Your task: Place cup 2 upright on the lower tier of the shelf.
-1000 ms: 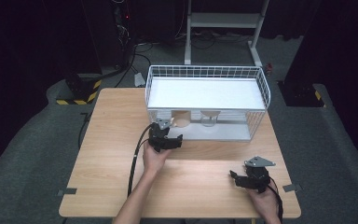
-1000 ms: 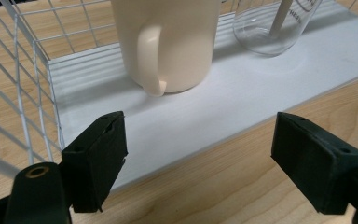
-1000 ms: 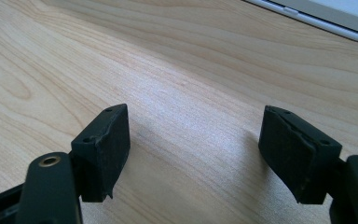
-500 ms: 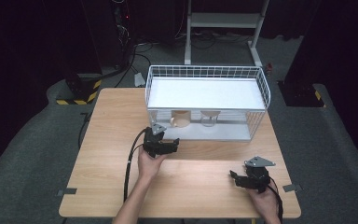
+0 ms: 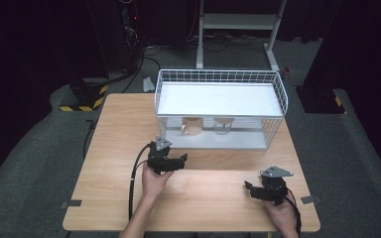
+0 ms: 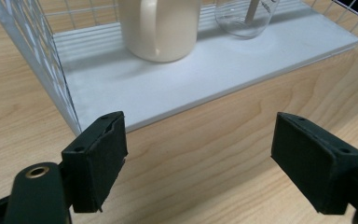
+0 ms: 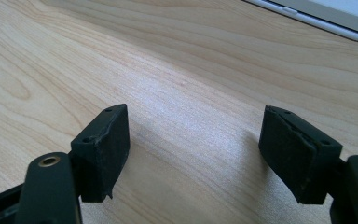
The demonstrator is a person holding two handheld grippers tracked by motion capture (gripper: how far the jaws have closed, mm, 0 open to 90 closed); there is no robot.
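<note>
So, on the wooden table (image 5: 119, 148) the left gripper (image 5: 177, 161) sits just short of the white wire rack (image 5: 221, 79), its jaws spread apart with nothing between them — bare wood shows in the gap in the left gripper view. From that gripper, the cream mug (image 5: 192, 127) stands at about one o'clock on the rack's lower shelf (image 5: 238, 141), handle towards the table's left side; in the left gripper view the mug (image 6: 161, 28) is at twelve o'clock beyond the jaws, upright, near the shelf's left wire wall. The clear glass (image 5: 223, 125) stands just beside the mug, at its three o'clock in the high view, apart from it; the left gripper view shows its rounded base (image 6: 244, 18) on the shelf (the upper part is cut off there). Neither is touched by either tool.

The right gripper (image 5: 250, 188) rests low near the table's front right corner, at roughly four o'clock from the left one and well apart from the rack. Its jaws are also spread — only tabletop lies between the pads (image 7: 105, 149) in the right gripper view. A black cable (image 5: 134, 183) trails from the left gripper back towards the front edge.
</note>
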